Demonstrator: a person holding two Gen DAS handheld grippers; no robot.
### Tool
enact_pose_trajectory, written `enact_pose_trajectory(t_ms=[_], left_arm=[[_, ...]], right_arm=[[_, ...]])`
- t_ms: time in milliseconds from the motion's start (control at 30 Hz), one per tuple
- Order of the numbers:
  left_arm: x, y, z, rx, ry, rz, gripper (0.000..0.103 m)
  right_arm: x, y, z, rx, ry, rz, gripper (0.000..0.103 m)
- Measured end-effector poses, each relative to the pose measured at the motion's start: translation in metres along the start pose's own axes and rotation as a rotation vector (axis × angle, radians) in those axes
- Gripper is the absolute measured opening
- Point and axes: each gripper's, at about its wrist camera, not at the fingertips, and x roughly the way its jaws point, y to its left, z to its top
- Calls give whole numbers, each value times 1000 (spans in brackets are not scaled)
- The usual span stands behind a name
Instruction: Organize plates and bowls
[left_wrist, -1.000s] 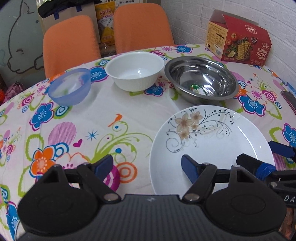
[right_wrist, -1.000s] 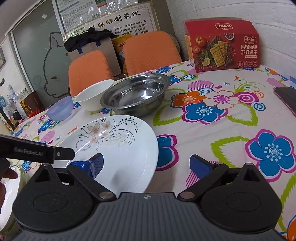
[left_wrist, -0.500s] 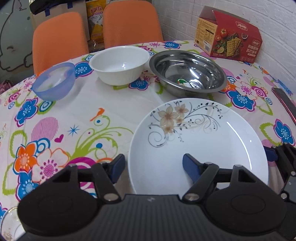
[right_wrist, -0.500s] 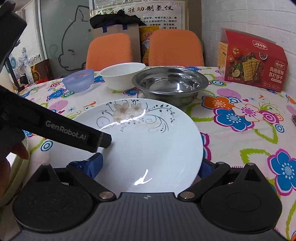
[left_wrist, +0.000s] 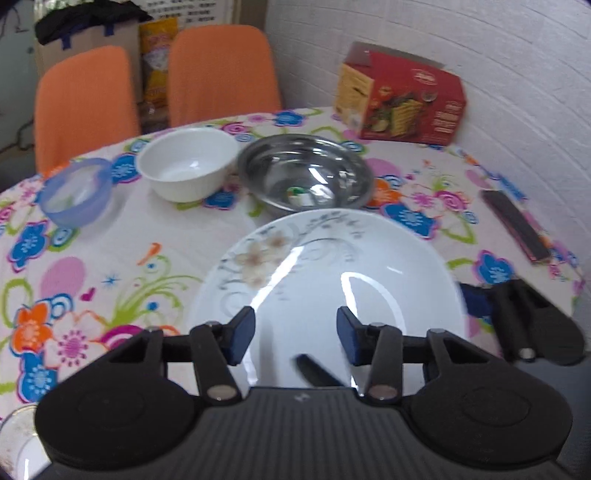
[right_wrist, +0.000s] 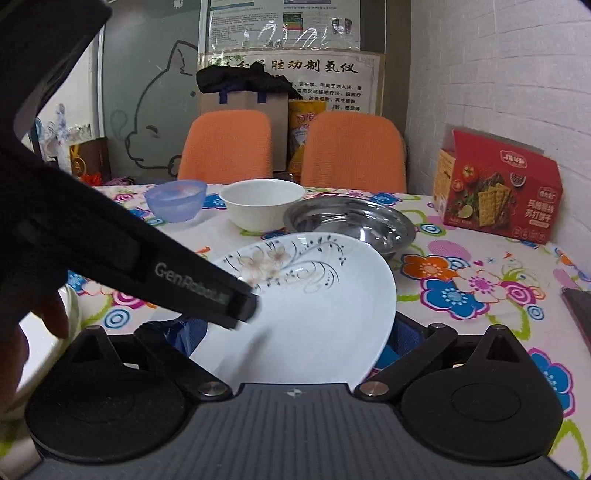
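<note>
Plate (right_wrist: 317, 302): round, glossy white ceramic, floral print, tilted.
Right gripper (right_wrist: 291, 339): spread wide, bracketing plate's rim.
Left gripper (left_wrist: 295, 332): spread, above plate.
Steel bowl (left_wrist: 306, 177): shiny, round.

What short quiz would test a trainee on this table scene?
1. True or false: the round stainless steel bowl stands between the plain white ceramic bowl and the red cardboard cracker box.
2. Which dish lies directly before the left gripper and right gripper? A. translucent blue plastic bowl B. round white floral plate C. steel bowl
3. What colour are the two chair backs?
Key: 1 true; 2 B; 3 orange.
</note>
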Motion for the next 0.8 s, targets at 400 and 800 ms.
enact_pose_trajectory(t_ms=[400, 800], left_arm=[[-14, 42, 4, -7, -70, 212, 71], [17, 58, -21, 29, 47, 118, 68]], right_arm=[[16, -33, -6, 66, 108, -17, 87], [21, -28, -18, 72, 168, -14, 88]])
